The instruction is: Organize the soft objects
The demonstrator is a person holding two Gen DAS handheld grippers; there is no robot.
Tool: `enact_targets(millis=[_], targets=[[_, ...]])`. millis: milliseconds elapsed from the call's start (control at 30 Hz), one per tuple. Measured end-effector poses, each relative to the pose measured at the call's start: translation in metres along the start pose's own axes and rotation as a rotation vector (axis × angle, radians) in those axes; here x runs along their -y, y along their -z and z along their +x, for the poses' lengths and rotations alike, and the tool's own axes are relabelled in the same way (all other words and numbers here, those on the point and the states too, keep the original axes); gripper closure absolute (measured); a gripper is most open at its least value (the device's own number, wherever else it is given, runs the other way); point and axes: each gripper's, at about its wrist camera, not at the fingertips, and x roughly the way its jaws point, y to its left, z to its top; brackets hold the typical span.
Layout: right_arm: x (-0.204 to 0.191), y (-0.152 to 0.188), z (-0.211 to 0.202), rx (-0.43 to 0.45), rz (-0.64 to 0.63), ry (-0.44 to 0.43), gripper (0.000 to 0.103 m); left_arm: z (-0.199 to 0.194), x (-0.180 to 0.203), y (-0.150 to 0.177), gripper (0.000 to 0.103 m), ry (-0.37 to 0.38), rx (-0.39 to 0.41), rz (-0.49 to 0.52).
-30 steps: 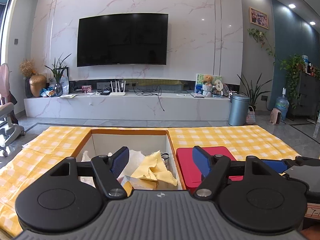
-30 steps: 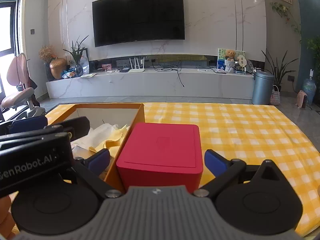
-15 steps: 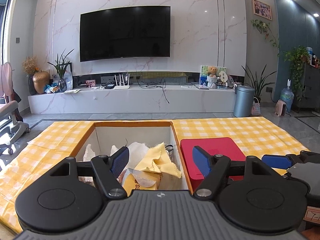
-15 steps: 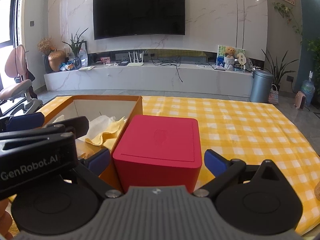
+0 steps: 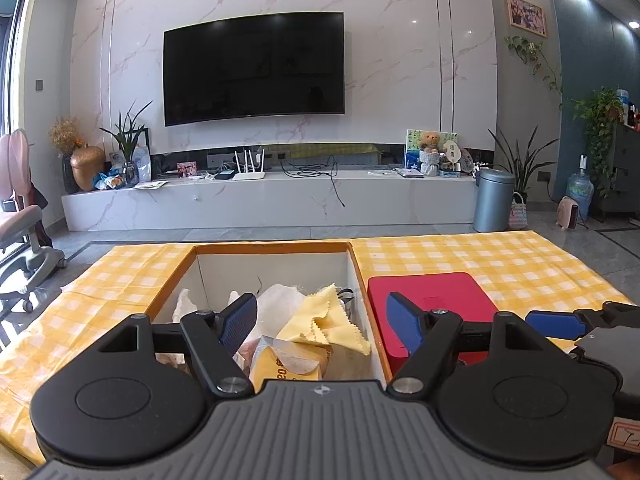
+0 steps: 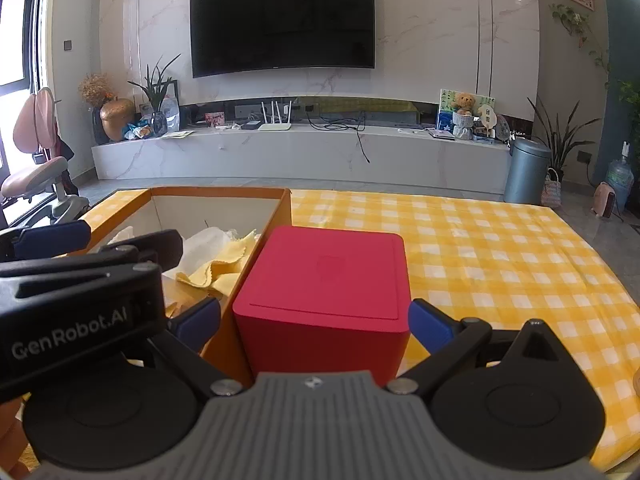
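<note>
yellow-and-white checked cloth (image 5: 500, 256) covered the tabletop, and on it stood an open cardboard box with orange outer walls and a pale inside (image 5: 276, 266). inside the box lay the soft things: a yellow cloth with pinked zigzag edges (image 5: 328, 322), draped over a yellow packet (image 5: 280, 366), with crumpled white fabric (image 5: 280, 300) behind it. a red square plastic box with its lid on (image 6: 332, 276) stood just beside the cardboard box, against its right wall.

the left gripper (image 5: 322, 322) hung over the near edge of the cardboard box, its blue-padded fingers (image 5: 240, 320) spread wide apart with nothing pressed between them; the yellow cloth showed in the gap. the right gripper (image 6: 316, 322) hung before the red box, its blue fingers (image 6: 430, 322) also wide apart, flanking the box's near corners; contact could not be made out. part of the left gripper's black body crossed the left of the right wrist view.
</note>
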Motion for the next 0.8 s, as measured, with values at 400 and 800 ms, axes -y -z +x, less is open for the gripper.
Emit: enact_targets(millis=[400, 800], targets=[[0.0008, 0.0003, 0.0024, -0.004, -0.004, 0.004, 0.005, 0.0011, 0.0006, -0.0006, 0.017, -0.008, -0.003, 0.006], [-0.0003, 0.0001, 0.0025, -0.009, -0.005, 0.008, 0.005, 0.0011, -0.0022, 0.0013, 0.016, -0.013, -0.01, 0.005]])
